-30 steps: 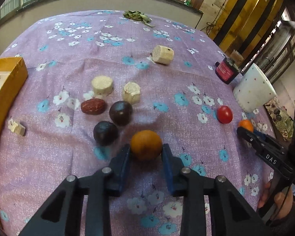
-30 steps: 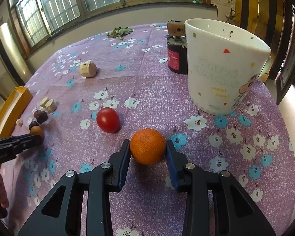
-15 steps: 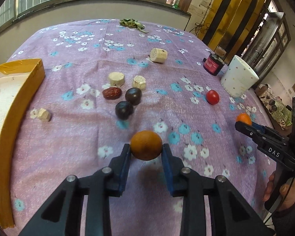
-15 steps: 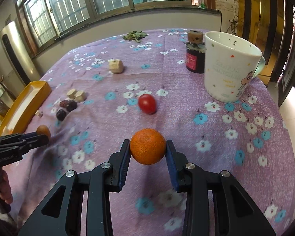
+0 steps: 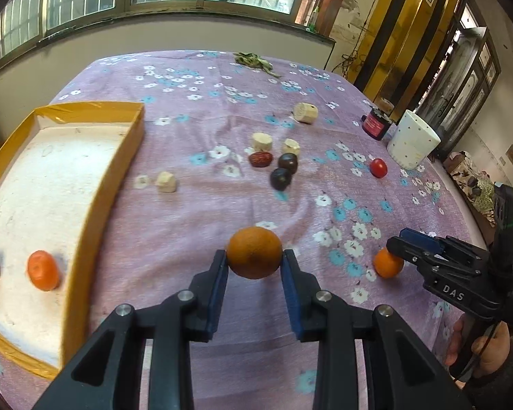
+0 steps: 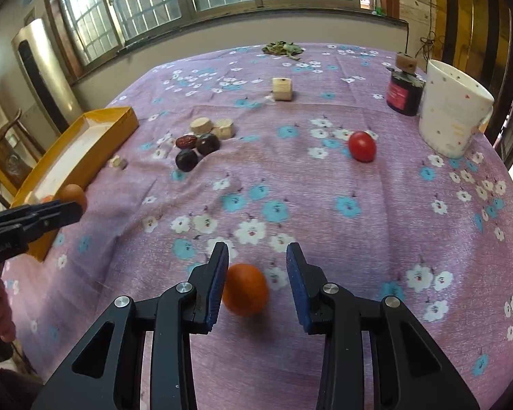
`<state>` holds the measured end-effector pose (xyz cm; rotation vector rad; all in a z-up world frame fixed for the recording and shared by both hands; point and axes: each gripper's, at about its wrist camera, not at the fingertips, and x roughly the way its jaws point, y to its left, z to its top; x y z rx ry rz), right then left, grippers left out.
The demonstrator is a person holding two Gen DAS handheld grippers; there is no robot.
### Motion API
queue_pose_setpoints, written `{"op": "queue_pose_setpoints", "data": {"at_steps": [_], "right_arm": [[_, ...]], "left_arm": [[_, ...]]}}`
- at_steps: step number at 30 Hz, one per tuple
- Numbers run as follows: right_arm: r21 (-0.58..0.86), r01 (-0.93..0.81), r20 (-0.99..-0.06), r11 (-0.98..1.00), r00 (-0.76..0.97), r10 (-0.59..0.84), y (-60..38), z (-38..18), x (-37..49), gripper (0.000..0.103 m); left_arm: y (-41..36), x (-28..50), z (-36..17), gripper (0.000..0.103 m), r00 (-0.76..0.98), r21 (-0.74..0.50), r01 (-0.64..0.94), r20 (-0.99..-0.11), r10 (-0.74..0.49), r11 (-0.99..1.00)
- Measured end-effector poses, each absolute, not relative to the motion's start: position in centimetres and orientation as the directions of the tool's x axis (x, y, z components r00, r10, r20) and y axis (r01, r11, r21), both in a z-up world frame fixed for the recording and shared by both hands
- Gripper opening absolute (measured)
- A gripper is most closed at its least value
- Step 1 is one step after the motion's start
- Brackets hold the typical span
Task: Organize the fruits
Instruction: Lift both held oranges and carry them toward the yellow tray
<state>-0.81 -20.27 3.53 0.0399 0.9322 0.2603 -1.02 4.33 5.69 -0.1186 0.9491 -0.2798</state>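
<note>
Right, left tongs (image 5: 254, 259) are clamped narrow on an orange (image 5: 254, 251), held above the tabletop (image 5: 174, 225) just beside the yellow tray (image 5: 119, 167). One small orange fruit (image 5: 42, 270) already lies in the tray. Right tongs (image 6: 257, 256) are at a similar narrow gap but not gripping. The second orange (image 6: 245, 288) sits low against the left pad and clear of the right one; can't tell if it's resting on the cloth.

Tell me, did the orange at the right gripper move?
Yes. The orange was pinched between the tips of the right gripper. Measured against those fingers, it has slipped down and to the left, and now sits loose beside the left pad.
</note>
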Motion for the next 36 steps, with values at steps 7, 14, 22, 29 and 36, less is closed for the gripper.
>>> {"op": "queue_pose_setpoints", "data": {"at_steps": [7,14,22,29,36], "right_arm": [[0.116,-0.171,-0.807,0.978,0.558,0.193,-19.4,2.9,-0.2,0.048],[0.097,-0.288,-0.815,0.953,0.526,0.242,-17.9,3.1,-2.3,0.049],[0.057,-0.333,-0.858,0.941,0.465,0.217,-16.0,1.1,-3.1,0.04],[0.064,-0.287,-0.854,0.956,0.48,0.201,-16.5,0.8,-3.2,0.033],[0.102,-0.258,-0.829,0.961,0.511,0.226,-16.9,3.5,-2.8,0.033]], "left_arm": [[6.6,-2.0,5.4,0.034,0.54,-0.212,0.205,-0.79,-0.291,0.955],[6.7,-2.4,4.8,0.034,0.514,-0.233,0.245,-0.792,-0.33,0.941],[5.8,-2.5,4.3,0.034,0.485,-0.25,0.279,-0.796,-0.361,0.927],[5.2,-2.4,3.9,0.034,0.47,-0.26,0.292,-0.799,-0.374,0.921],[5.3,-2.1,4.3,0.034,0.465,-0.29,0.288,-0.791,-0.398,0.913]]}}
